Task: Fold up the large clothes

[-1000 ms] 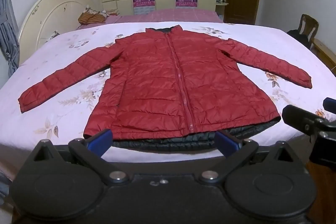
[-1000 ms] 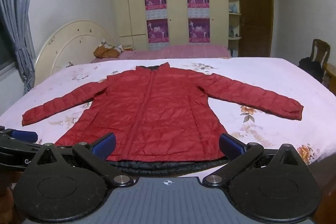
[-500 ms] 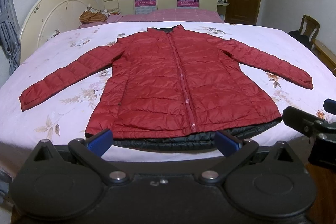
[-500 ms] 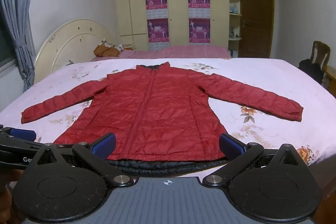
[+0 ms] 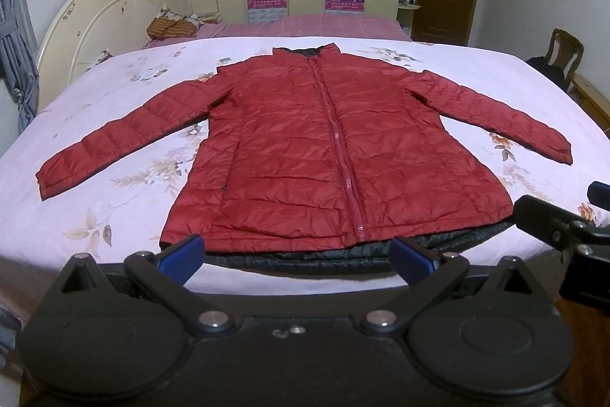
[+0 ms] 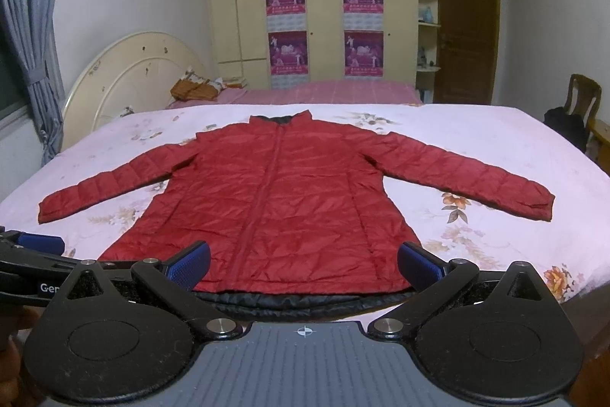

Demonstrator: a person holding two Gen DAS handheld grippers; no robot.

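1. Barely shifted since a second ago — red jacket [image 5: 335,155] flat on the floral bed [image 5: 114,208], zipped, sleeves spread, hem at the near edge.
2. Left gripper [image 5: 297,256] spread wide, blue pads just short of the hem, gripping nothing.
3. Right gripper [image 6: 305,264] equally wide, empty — beside the left one, over the same hem.

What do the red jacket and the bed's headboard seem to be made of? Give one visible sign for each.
Red jacket: probably thin synthetic shell with padding; slight sheen, quilted horizontal stitching.
Headboard: looks like cream-painted wood or board; smooth rigid arch with chipped dark spots. Uncertain.
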